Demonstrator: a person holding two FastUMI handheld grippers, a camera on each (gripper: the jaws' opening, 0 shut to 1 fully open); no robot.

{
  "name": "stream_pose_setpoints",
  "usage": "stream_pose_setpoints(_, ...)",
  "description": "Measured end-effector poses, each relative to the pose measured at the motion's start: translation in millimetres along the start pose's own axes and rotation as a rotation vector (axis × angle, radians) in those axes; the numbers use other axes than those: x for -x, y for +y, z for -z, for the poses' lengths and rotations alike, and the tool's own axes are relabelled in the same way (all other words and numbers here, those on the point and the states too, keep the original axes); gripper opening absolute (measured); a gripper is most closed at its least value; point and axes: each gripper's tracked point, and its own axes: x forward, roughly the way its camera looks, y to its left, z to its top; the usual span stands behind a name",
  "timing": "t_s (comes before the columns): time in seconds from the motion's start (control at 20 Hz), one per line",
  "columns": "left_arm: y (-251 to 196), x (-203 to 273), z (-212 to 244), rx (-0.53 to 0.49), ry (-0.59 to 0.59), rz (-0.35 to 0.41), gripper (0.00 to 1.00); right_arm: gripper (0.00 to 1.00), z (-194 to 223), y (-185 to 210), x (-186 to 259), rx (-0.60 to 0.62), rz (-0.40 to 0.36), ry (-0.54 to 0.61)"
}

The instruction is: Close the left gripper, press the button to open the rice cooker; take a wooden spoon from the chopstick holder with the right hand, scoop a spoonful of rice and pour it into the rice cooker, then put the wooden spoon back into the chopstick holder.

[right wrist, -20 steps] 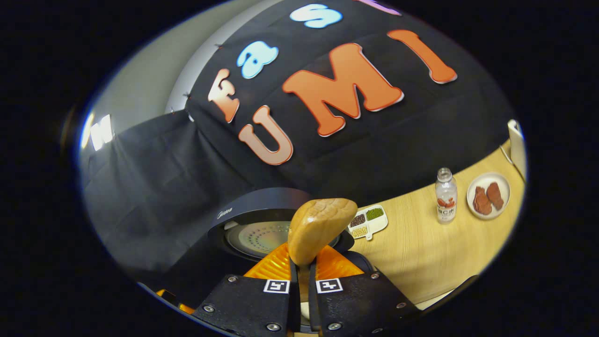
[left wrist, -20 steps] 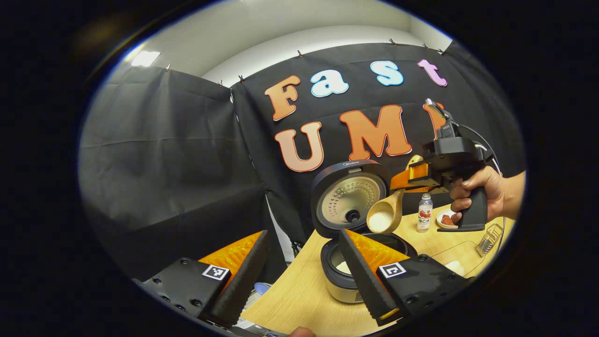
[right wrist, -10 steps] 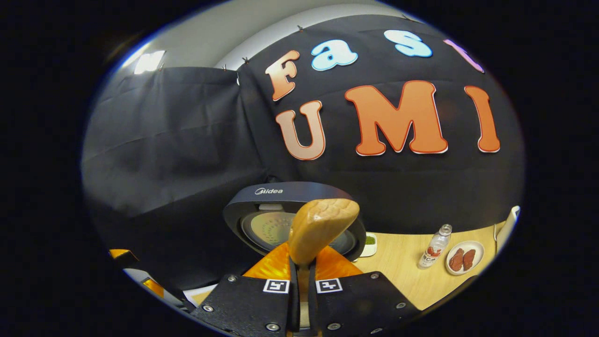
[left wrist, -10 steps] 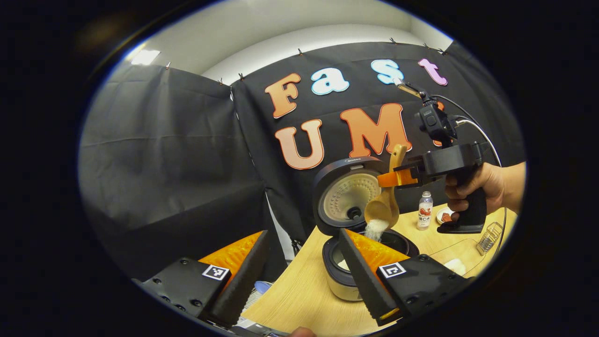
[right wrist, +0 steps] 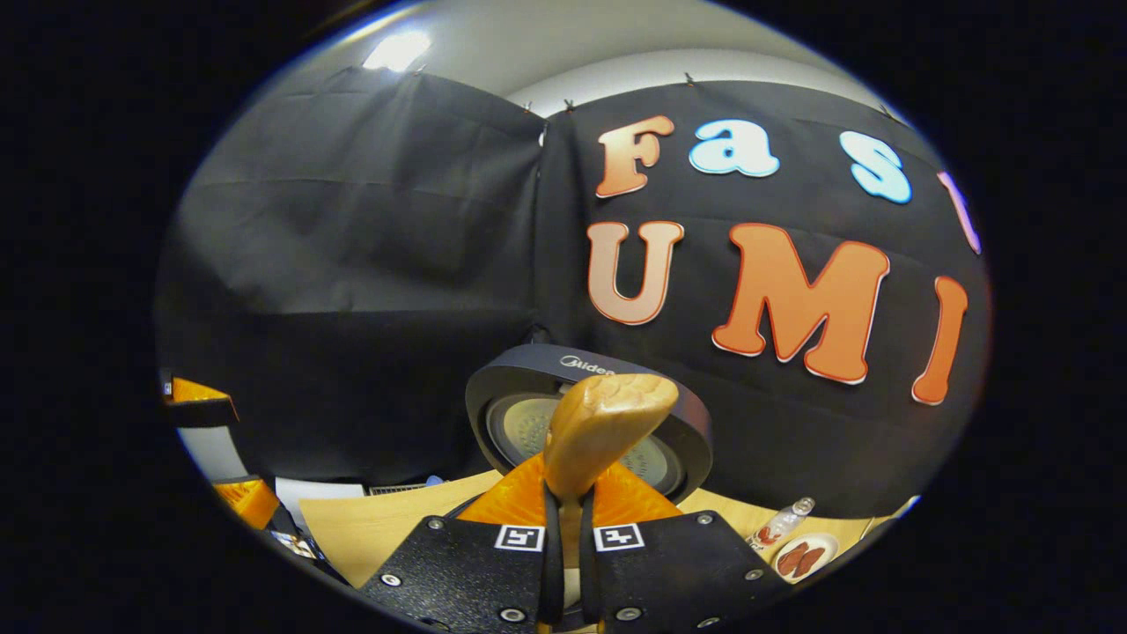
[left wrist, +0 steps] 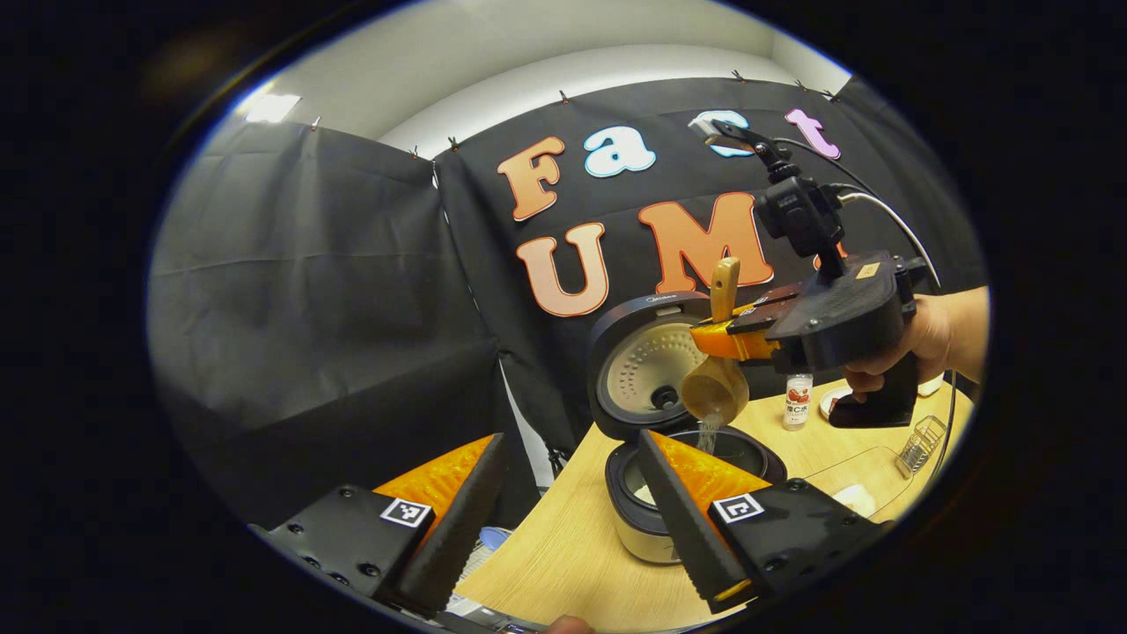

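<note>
The rice cooker [left wrist: 647, 519] stands on the wooden table with its lid [left wrist: 647, 365] up. Above the pot, my right gripper [left wrist: 726, 339] is shut on the wooden spoon [left wrist: 715, 387]. The spoon's bowl is tipped down and rice [left wrist: 705, 431] falls from it into the pot. In the right gripper view the spoon's handle end [right wrist: 607, 423] sticks up between the closed fingers of my right gripper [right wrist: 568, 519], with the lid [right wrist: 682, 440] behind it. My left gripper [left wrist: 570, 440] hangs open and empty near the cooker. The wire chopstick holder [left wrist: 920, 445] stands far right.
A small bottle [left wrist: 799, 401] and a plate of red food [left wrist: 832, 401] stand behind the cooker. A clear container [left wrist: 858, 493] lies at the right of the table. A hand [left wrist: 924, 339] holds the right gripper. The bottle [right wrist: 779, 527] and plate [right wrist: 801, 556] also appear low right.
The right gripper has rolled over and risen a little, tipping the spoon from level to steeply down. Rice now pours into the pot. The left gripper has stayed still.
</note>
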Motion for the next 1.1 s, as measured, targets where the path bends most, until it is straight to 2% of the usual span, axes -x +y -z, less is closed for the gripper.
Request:
stream_pose_setpoints(0.05,0.2,0.3,0.3,-0.002,0.001,-0.002,0.94,0.06,-5.3,4.3,3.0,0.027,-0.016,-0.017)
stream_pose_setpoints(0.1,0.2,0.1,0.2,-0.003,0.0,-0.003,1.0,0.06,-8.3,6.2,4.9,0.043,-0.025,-0.029)
stream_pose_setpoints(0.2,0.4,0.4,-0.1,-0.006,0.001,-0.007,1.0,0.07,-12.8,5.2,10.1,0.039,-0.033,-0.049)
stream_pose_setpoints(0.4,-0.8,0.4,-1.3,-0.008,-0.006,-0.004,1.0,0.06,-13.6,-19.6,28.7,-0.061,0.003,-0.049)
stream_pose_setpoints(0.45,-0.2,0.6,-0.4,-0.009,-0.006,-0.001,0.97,0.06,-12.7,-28.9,35.9,-0.095,0.017,-0.046)
stream_pose_setpoints(0.5,-1.2,0.5,-0.8,-0.011,-0.006,0.002,0.94,0.06,-9.8,-39.8,41.9,-0.125,0.036,-0.039)
stream_pose_setpoints(0.75,-23.9,11.2,-3.5,-0.015,-0.013,0.036,0.94,0.06,28.1,-100.4,97.8,-0.223,0.158,0.023)
stream_pose_setpoints(0.8,-29.1,12.6,-3.4,-0.019,-0.013,0.044,1.0,0.06,40.3,-114.6,109.9,-0.244,0.191,0.044)
stream_pose_setpoints(0.85,-33.5,12.5,-3.4,-0.021,-0.013,0.055,1.0,0.06,52.7,-128.1,123.6,-0.254,0.229,0.066)
stream_pose_setpoints(0.9,-39.2,12.0,-5.6,-0.023,-0.015,0.065,0.94,0.07,62.0,-141.9,136.8,-0.265,0.268,0.087)
stream_pose_setpoints(0.95,-44.9,12.0,-7.6,-0.022,-0.015,0.077,0.94,0.06,71.4,-153.8,149.9,-0.281,0.3,0.099)
stream_pose_setpoints(1.0,-50.7,13.1,-8.9,-0.024,-0.016,0.087,1.0,0.06,78.8,-162.6,161.4,-0.297,0.326,0.113)
stream_pose_setpoints(1.1,-62.4,12.2,-14.1,-0.031,-0.021,0.106,1.0,0.06,96.4,-182.6,184.5,-0.325,0.38,0.138)
